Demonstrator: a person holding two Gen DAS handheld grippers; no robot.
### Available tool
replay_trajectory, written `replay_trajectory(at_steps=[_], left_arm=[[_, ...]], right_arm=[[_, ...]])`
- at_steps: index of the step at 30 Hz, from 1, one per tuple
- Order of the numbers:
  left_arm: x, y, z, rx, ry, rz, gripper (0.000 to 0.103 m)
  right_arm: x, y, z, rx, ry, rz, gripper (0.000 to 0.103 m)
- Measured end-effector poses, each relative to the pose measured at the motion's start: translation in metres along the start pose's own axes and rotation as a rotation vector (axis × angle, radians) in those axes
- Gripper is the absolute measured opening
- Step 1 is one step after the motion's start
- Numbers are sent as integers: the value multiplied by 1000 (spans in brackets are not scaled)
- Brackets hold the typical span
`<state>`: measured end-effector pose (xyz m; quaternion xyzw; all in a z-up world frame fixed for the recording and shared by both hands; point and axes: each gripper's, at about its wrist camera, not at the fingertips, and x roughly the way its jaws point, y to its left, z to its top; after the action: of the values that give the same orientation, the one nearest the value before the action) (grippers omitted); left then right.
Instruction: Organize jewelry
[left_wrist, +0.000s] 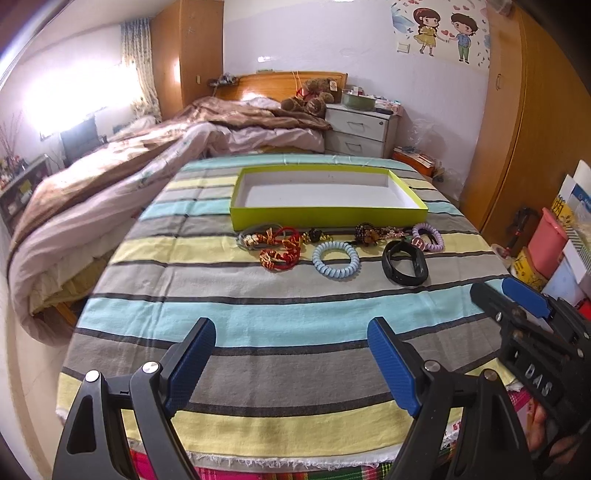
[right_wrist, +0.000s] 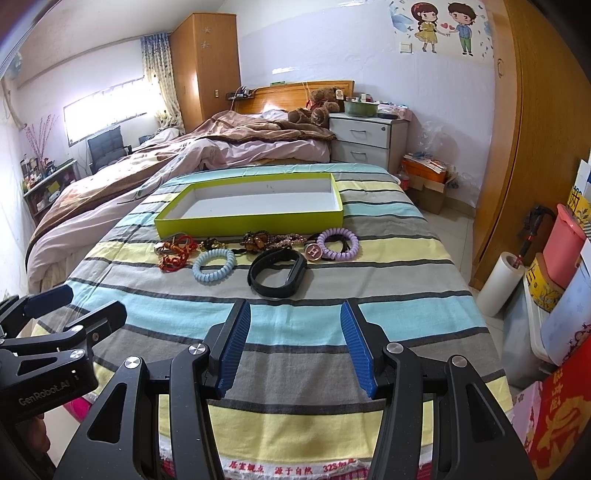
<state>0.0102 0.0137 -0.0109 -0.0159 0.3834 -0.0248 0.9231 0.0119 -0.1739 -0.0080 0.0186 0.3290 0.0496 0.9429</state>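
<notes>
While both tools hover above the near end of the striped cloth (right_wrist: 295, 325), neither holds anything. The left gripper (left_wrist: 291, 358) has its blue-padded jaws spread wide with only cloth between them; the right gripper (right_wrist: 295, 339) is likewise parted and empty. In the left wrist view the right gripper appears at the right edge, beside and apart from the left one.

The jewelry lies in a loose row across the middle of the cloth, well ahead of both grippers. From left to right in the right wrist view: red and gold cord bracelets (right_wrist: 175, 253), a pale blue spiral band (right_wrist: 214, 265), a black wristband (right_wrist: 277, 272), a round clasp marked H (right_wrist: 314, 251) and a lilac spiral band (right_wrist: 338, 243). Behind these sit a small dark charm (right_wrist: 211, 243) and a brown beaded piece (right_wrist: 258, 240); their finer detail cannot be made out.

Just beyond the row stands a shallow lime-green box (right_wrist: 251, 223) with a white interior, nothing in it. No piece touches the box.
</notes>
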Motion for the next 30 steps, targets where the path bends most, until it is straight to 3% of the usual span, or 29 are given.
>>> replay_trajectory(at_steps=[4,8,15,26,27,30], left_arm=[[14,15,3,-48,42,-58,84],[20,24,12,-38,27,-25,83],[37,51,30,-87,56,-42,83],[57,73,42,-130,97,-77,78],[60,73,43,-131,102,-86,78],[66,75,45,-139,111,-99,78]], right_arm=[[12,-11,8,19,16,-20,52],[32,-20,16,44,59,8,52],[72,-17,30,45,132,69,52],[110,-6,35,24,193,52,52],[111,-7,35,23,197,50,51],[113,-8,36,18,205,46,32]])
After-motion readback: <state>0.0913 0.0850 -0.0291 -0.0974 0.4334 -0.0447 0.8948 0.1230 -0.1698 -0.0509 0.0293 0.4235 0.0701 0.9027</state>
